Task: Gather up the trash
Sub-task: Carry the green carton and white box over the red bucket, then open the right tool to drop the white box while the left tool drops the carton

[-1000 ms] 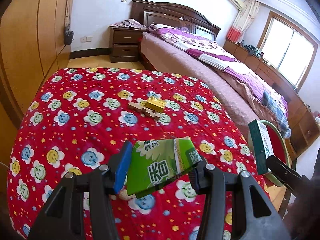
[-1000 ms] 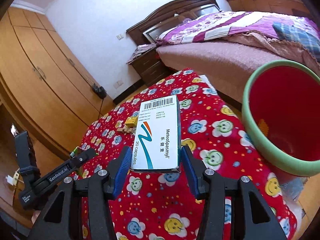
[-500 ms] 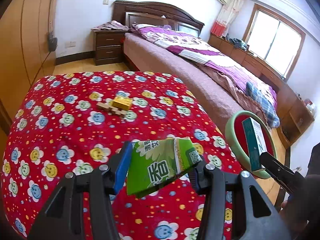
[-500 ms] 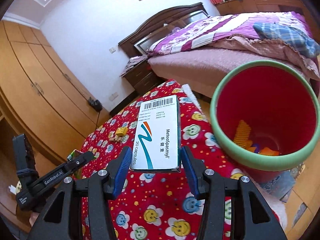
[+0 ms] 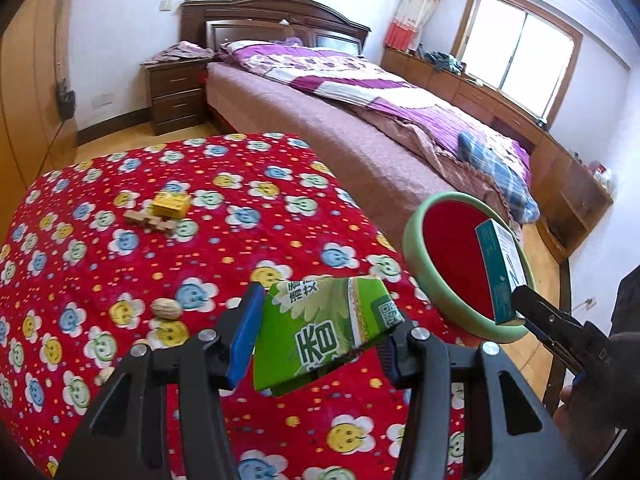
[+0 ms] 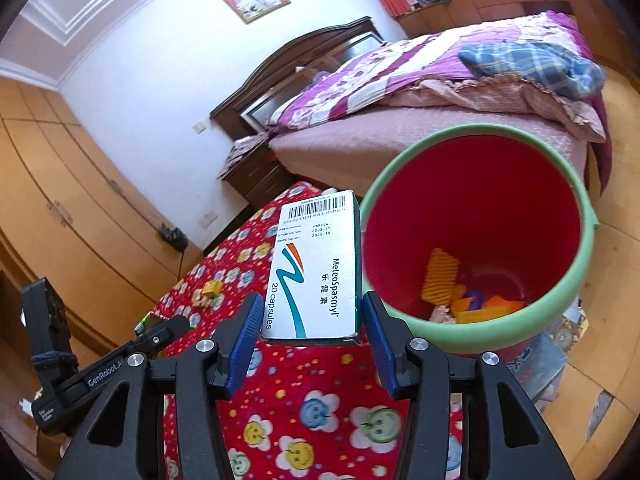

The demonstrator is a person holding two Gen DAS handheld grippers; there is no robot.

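The right gripper (image 6: 310,334) clamps a white cardboard capsule box (image 6: 316,268) beside the green-rimmed red plastic bin (image 6: 576,292); the left gripper (image 5: 320,346) grips a crumpled green paper pack (image 5: 320,336) over the red smiley-print tablecloth (image 5: 80,280). Best carry each fully past the rim before releasing

We find both wrist views set close above the red quilt (image 5: 120,280), angled downward, the left facing the bed (image 5: 320,120) beyond it, the right nearer the red bin (image 6: 480,216); both share quilt, bin and bed.
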